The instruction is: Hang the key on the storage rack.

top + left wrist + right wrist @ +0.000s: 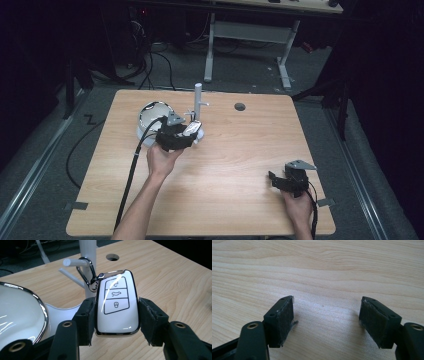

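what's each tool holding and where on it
Left tool grips the white key fob by its two long sides, near the lower half. Right tool holds nothing.

a light wooden table (225, 190) with a round hole (240, 106) near its far edge. on it stands a white stand (198, 97) with side pegs, its base beside a round white dish (154, 116) with a shiny rim.

Stand (198, 102) rises mid-table (240, 200); dish (152, 116) just left of it; key fob (117, 305) before it, clip ring (87, 271) on its peg; table hole (240, 106) right of it
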